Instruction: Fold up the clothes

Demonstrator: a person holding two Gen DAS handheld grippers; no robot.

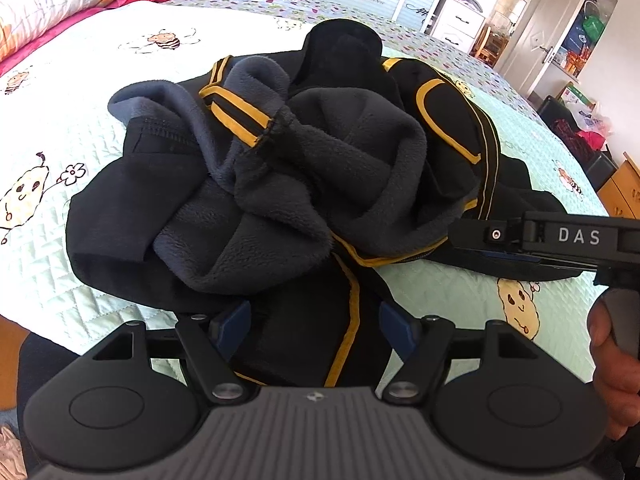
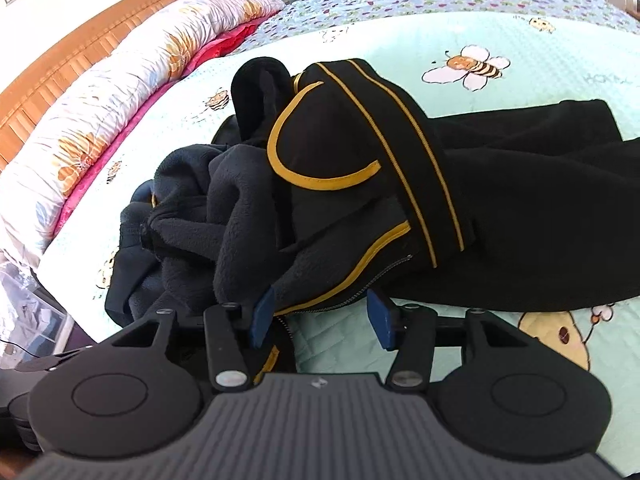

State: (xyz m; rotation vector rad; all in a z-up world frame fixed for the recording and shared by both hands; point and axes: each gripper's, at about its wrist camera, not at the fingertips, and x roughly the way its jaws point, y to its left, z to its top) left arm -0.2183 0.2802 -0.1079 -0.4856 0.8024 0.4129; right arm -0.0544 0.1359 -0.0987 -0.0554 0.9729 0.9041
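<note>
Bee-print quilt (image 1: 48, 128) under crumpled jacket (image 1: 280, 184)

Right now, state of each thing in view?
Jacket: crumpled, partly inside out, grey fleece lining up, unfolded.
Zipper: undone at the hem.
Left hand-held gripper: open, jacket hem between the pads.
Right hand-held gripper: open, zipper edge between the pads.
Quilt: spread flat.

One crumpled black garment (image 1: 304, 168), two claws, the left claw (image 1: 314, 320) and right claw (image 2: 320, 316).
</note>
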